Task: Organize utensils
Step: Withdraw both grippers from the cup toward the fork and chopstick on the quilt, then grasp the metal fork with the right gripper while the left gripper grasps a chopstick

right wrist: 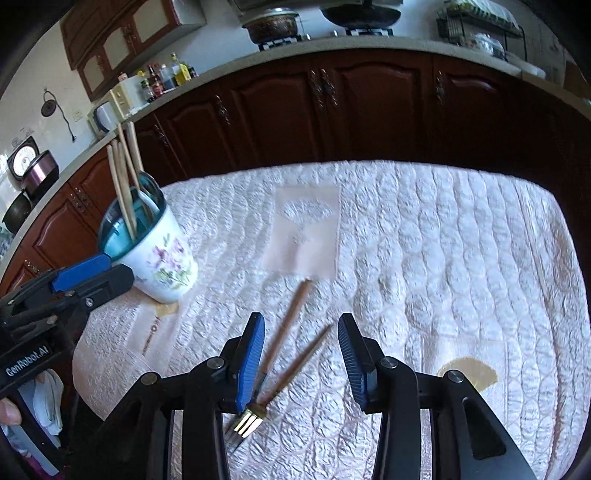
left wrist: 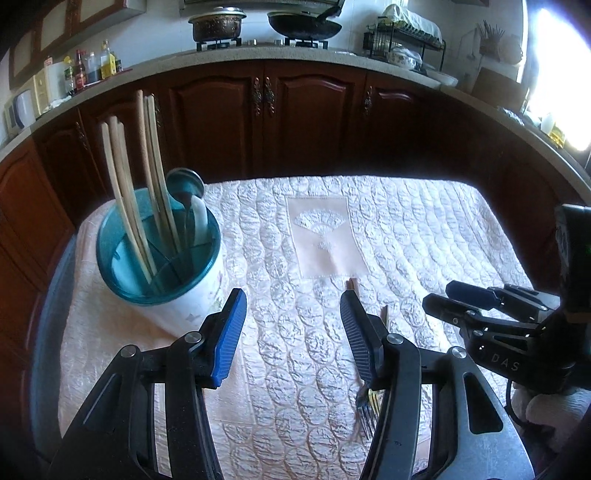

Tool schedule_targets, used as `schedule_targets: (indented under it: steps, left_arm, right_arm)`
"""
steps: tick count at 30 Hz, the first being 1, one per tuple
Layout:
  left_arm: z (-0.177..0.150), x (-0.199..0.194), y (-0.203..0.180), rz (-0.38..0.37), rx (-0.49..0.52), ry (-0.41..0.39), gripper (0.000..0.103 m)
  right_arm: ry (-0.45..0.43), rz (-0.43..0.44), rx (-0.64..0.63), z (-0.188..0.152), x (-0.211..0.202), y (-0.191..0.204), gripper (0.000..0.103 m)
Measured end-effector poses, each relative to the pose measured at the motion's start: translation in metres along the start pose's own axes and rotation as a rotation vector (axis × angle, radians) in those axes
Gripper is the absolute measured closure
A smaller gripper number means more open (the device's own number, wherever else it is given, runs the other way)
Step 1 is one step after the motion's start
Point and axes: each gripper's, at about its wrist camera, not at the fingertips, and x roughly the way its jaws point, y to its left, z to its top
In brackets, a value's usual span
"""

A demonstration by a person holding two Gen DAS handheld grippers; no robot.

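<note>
**Two forks on the table, both grippers hanging over them with nothing held**

A small table (right wrist: pixel 461 229) with a quilted pale-pink cloth (left wrist: pixel 406 236) stands in front of dark wooden kitchen cabinets (left wrist: pixel 306 122). On its left part sits a white flowered cup (right wrist: pixel 166 266) with a teal rim, serving as the utensil holder. Wooden chopsticks (left wrist: pixel 122 192) stand in it, leaning left, and a spoon (left wrist: pixel 186 184) stands beside them, bowl end up.

Two forks (right wrist: pixel 258 410) with brown wooden handles lie flat on the cloth, well apart from the cup. Their tines are close together near the table's front edge, and the handles fan out away from it.

The right gripper (right wrist: pixel 301 358) hangs just over the forks. Its blue-padded fingers (right wrist: pixel 251 354) are spread, with both handles showing in the gap and the pads pressing on neither; its left finger covers part of one handle.

The left gripper (left wrist: pixel 293 332) hovers between cup and forks, its fingers wide apart with only cloth between them. Its right finger hides most of the forks from that side; just the tines and handle tips peek out.

On the counter behind, a pot (left wrist: pixel 216 24) and a wok (left wrist: pixel 304 24) sit on the stove.
</note>
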Motion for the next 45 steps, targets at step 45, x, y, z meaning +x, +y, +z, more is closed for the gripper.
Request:
schedule_targets:
  steps: [45]
  left_arm:
    - [-0.004,0.187,-0.077,-0.126,0.089,0.326,0.077]
  right_arm:
    - [0.193,0.153,0.229,-0.01,0.07,-0.099,0.084]
